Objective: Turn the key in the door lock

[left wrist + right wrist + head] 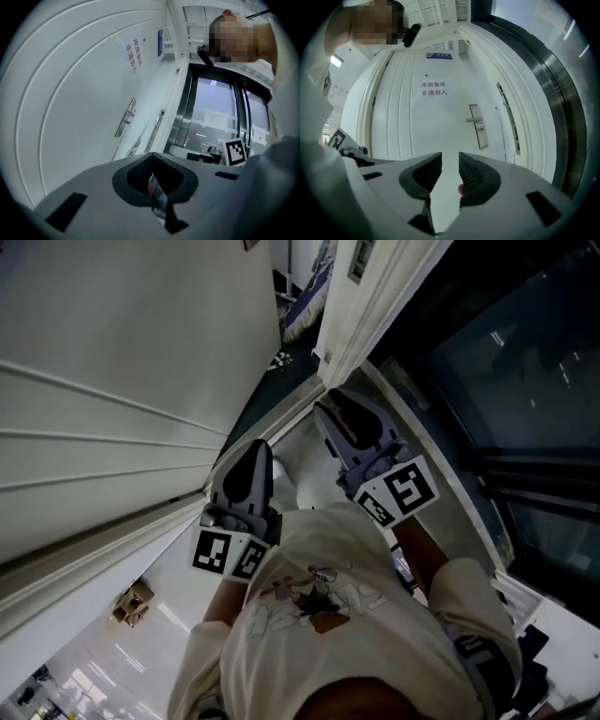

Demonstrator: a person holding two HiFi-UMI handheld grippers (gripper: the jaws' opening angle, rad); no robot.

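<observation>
A white door (436, 117) with a silver handle plate (476, 125) stands ahead in the right gripper view, some way off. Red lettering (434, 89) is printed on it. No key shows at this distance. My right gripper (450, 161) points at the door, open, with nothing between its ribbed pads. The left gripper (151, 161) has its jaw tips together and holds nothing; the same handle plate (125, 117) lies up to its left. In the head view both grippers, left (255, 457) and right (339, 413), are held side by side in front of the person.
A glass wall in a dark metal frame (506, 362) runs along the right. White panelled wall (103, 399) fills the left. A small cardboard box (134, 601) sits on the pale floor. The person's cream shirt (347, 624) covers the lower head view.
</observation>
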